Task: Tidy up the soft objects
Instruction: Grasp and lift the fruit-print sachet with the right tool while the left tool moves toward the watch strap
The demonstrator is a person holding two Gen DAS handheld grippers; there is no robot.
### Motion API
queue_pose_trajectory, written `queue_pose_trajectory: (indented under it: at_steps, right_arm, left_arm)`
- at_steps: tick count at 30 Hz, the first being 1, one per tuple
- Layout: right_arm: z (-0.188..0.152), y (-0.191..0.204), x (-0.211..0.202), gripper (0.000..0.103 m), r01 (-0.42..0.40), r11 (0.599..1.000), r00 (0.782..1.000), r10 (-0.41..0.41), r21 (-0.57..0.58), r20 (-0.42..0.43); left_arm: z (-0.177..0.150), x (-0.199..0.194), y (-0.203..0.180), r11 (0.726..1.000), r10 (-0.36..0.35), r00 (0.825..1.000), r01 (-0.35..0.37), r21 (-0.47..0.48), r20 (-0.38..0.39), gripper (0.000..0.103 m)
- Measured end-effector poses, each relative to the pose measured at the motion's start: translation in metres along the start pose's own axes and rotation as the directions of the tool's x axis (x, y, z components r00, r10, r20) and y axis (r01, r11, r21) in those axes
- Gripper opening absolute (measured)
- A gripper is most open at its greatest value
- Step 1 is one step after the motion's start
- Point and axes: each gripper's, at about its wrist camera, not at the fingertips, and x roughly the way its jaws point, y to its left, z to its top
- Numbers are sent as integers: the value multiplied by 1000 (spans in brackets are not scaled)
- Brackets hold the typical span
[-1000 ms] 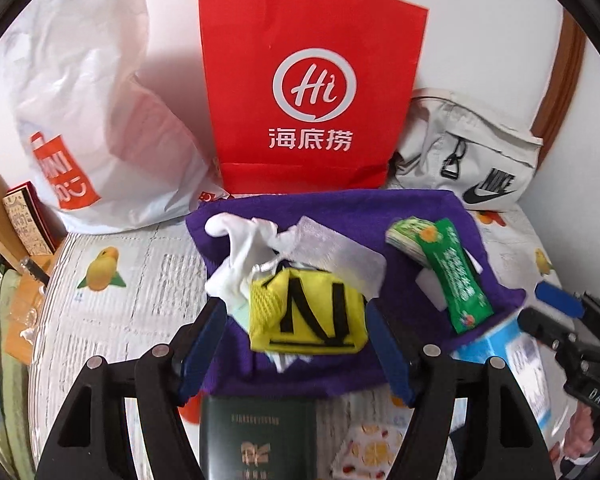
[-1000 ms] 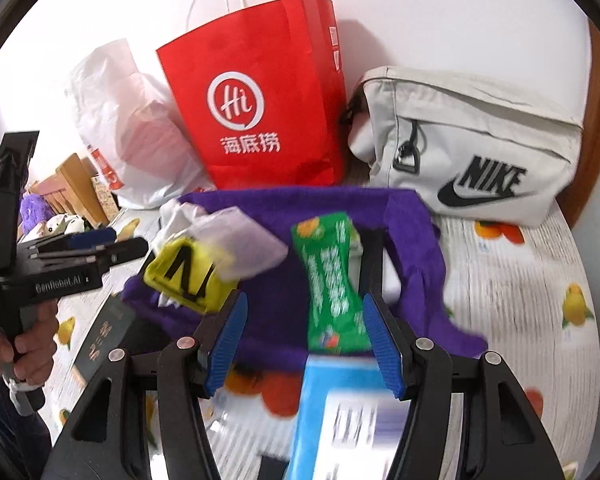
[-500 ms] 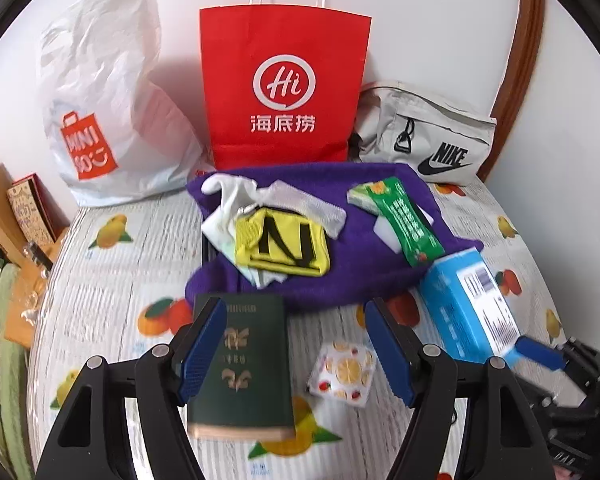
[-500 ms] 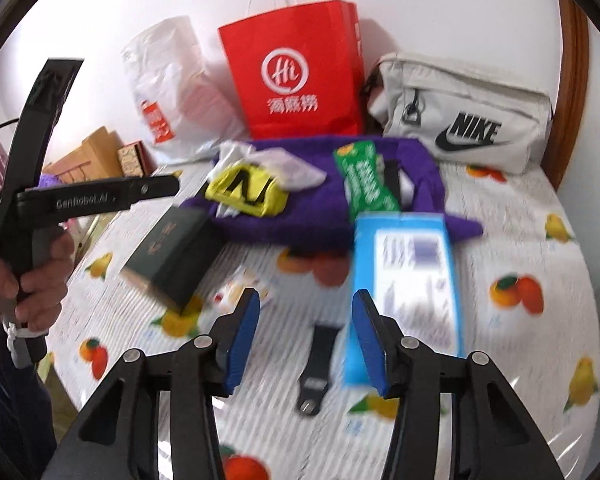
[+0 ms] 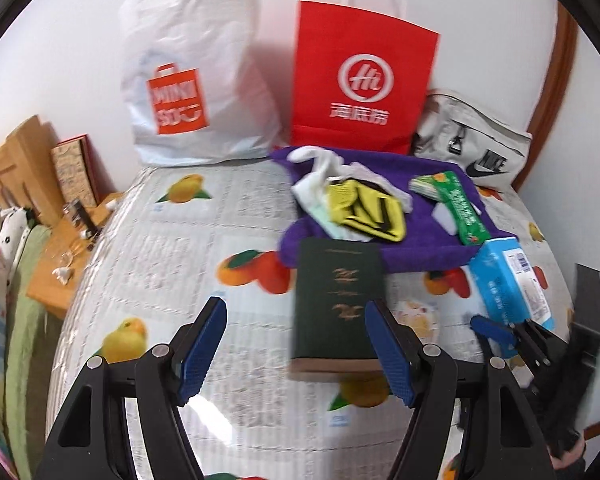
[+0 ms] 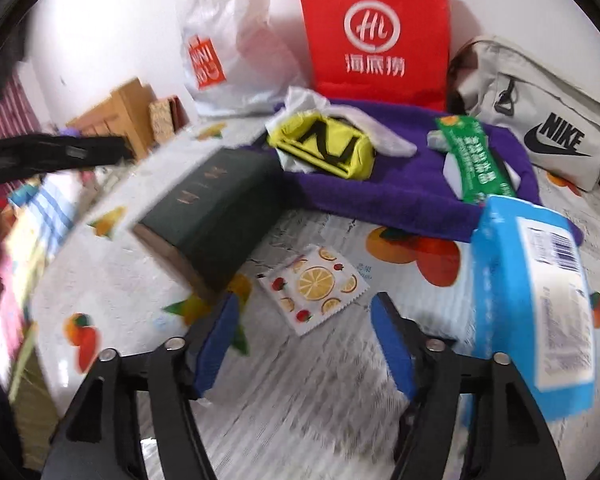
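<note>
Purple towel (image 5: 420,248) at table's far right, bearing yellow pouch (image 5: 374,212) and green packet (image 5: 462,212); dark green book (image 5: 336,300) nearer. Left gripper (image 5: 296,344) and right gripper (image 6: 304,344) both spread apart, holding nothing.

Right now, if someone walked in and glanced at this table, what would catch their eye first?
Probably the bright red paper shopping bag with the white Hi logo, upright against the wall at the back. In front of it, a purple towel holds a yellow and black fabric pouch and a long green packet. Nearer, a dark green hardcover book lies on the fruit-print tablecloth.
</note>
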Motion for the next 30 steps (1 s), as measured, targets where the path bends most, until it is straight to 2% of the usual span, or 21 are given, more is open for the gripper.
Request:
queue_pose_trajectory:
  at_steps: [7, 12, 14, 17, 19, 21, 24, 28, 30]
  right_arm:
    - [8, -3, 39, 73, -15, 1000, 996, 13, -19, -92]
    - [10, 8, 51, 87, -11, 995, 996, 2, -102, -92]
    - [9, 13, 53, 87, -3, 989, 997, -8, -147, -73]
    - [11, 13, 55, 87, -18, 989, 998, 9, -146, -65]
    - [11, 12, 55, 82, -13, 990, 999, 6, -138, -52]
    - [11, 11, 53, 63, -18, 989, 999, 11, -144, -49]
    - [12, 15, 50, 45, -24, 988, 998, 14, -150, -64]
    - [6, 13, 42, 36, -21, 991, 997, 11, -135, -72]
    - [1, 11, 35, 20, -20, 993, 997, 11, -120, -75]
  left_arm:
    - [-3, 6, 30, 999, -20, 1000, 20, -45, -1, 70]
    - [-6, 10, 36, 998, -29, 1000, 29, -49, -5, 70]
    - [-6, 10, 38, 998, -30, 1000, 30, -55, -4, 70]
    - [-7, 10, 41, 998, -28, 1000, 28, -61, -4, 70]
    - [-8, 8, 42, 997, -24, 1000, 23, -68, -4, 70]
    - [-10, 6, 42, 997, -23, 1000, 23, -70, -6, 70]
    - [-13, 3, 42, 997, -23, 1000, 22, -68, -8, 70]
    - [-17, -5, 40, 997, -22, 1000, 21, -68, -7, 70]
    - [-20, -11, 37, 998, -12, 1000, 12, -63, -4, 70]
